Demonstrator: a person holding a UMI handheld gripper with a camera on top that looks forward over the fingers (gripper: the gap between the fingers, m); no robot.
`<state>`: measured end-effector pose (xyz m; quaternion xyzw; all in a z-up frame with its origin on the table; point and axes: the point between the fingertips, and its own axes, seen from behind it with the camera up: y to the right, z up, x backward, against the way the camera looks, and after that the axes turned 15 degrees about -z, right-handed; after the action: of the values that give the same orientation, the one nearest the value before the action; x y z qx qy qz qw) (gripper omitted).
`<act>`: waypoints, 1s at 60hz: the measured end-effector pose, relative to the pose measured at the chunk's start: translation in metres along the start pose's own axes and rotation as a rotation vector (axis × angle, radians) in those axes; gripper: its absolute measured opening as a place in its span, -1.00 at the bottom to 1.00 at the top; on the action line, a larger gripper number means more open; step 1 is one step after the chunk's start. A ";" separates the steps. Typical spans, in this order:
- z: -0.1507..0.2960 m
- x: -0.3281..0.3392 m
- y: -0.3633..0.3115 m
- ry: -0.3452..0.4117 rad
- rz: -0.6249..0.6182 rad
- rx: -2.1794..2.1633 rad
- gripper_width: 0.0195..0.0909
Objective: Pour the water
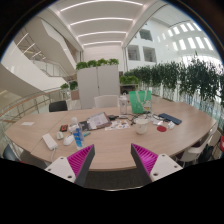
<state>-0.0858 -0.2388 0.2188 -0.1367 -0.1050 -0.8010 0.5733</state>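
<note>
The gripper (113, 160) hangs above the near edge of a long, rounded wooden tabletop (110, 147), its two fingers spread wide with nothing between them. The magenta pads (80, 158) on their inner faces show a ribbed, striped texture. Directly ahead of the fingers lies a broad band of bare, smooth, pale wood, open room running from the curved near rim up to the clutter beyond.

Ahead and to the left of the fingers stands a small clear plastic bottle (77, 133) with a blue label, upright, close to a white rolled item (50, 141) and a small red thing too small to identify. Farther ahead, near the middle of the tabletop, sits a flat packet or paper (98, 121), with a taller clear bottle (124, 104) upright behind it. Beyond the right finger are a white bowl-like dish (141, 129), a red-topped item beside it and a dark flat object (170, 118).

Chairs (58, 105) line the far edge. Behind them rise white planters (97, 80) topped with green foliage, and tall leafy plants (185, 78) stand to the right. The hall is tall and white, with curved balconies and strip lights (100, 22) overhead.
</note>
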 end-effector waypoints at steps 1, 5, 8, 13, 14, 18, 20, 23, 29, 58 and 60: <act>-0.003 -0.005 -0.011 -0.001 0.004 -0.002 0.68; -0.018 -0.026 -0.057 0.007 0.029 -0.014 0.68; -0.028 -0.049 -0.097 0.011 0.054 -0.011 0.68; -0.036 -0.091 -0.154 0.044 0.103 0.012 0.68; -0.036 -0.100 -0.167 0.050 0.108 0.018 0.67; -0.047 -0.134 -0.206 0.060 0.135 0.048 0.67; -0.048 -0.154 -0.223 0.071 0.141 0.056 0.67; -0.047 -0.179 -0.239 0.084 0.133 0.065 0.65; -0.047 -0.227 -0.267 0.105 0.114 0.086 0.65; -0.047 -0.275 -0.291 0.001 0.211 0.083 -0.46; -0.049 -0.270 -0.298 -0.028 0.265 0.092 -0.46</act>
<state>-0.2909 0.0811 0.0775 -0.1343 -0.1308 -0.7105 0.6782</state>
